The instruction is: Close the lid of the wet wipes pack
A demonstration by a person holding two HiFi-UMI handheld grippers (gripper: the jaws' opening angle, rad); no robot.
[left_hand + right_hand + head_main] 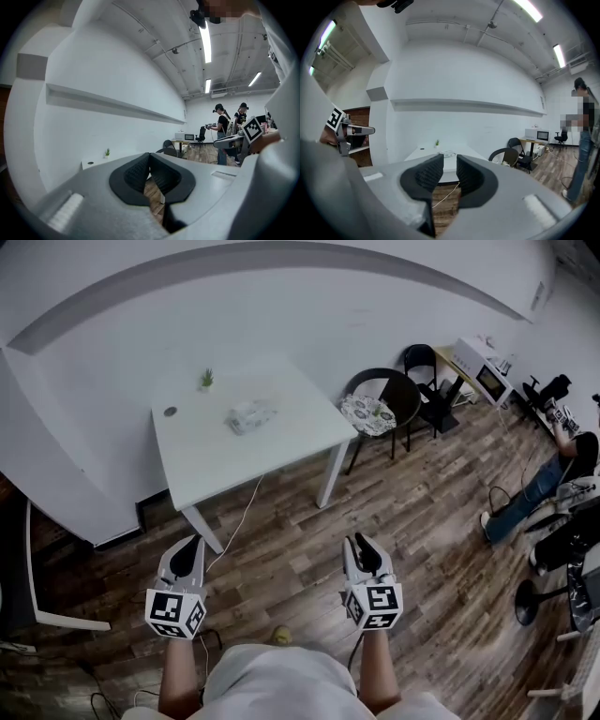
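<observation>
**Both grippers held short of the table, wipes pack well ahead of the jaws**

The wet wipes pack (251, 414) lies on the white table (281, 451), well ahead of both pairs of jaws, with a stretch of wooden floor (281, 559) between. In the right gripper view the pack (447, 153) shows just above the gap between that gripper's jaws, far beyond them. It is too small to tell how its lid stands.

The left gripper (190, 542) points level towards the table's near left corner. In its own view the left gripper (149, 156) has its dark ribbed pads meeting at the tips, with nothing caught between them.

The right gripper (359, 542) points towards the table's near right leg. Its jaws stand apart with a clear, even gap, and the right gripper (450, 161) holds nothing. Only floor and a white cable (446, 193) show through the gap.

Beyond the pack, further from the jaws, stand a small potted plant (205, 380) and a dark round disc (170, 412). Right of the jaws' line is a dark chair (386, 401) with a patterned cushion.
</observation>
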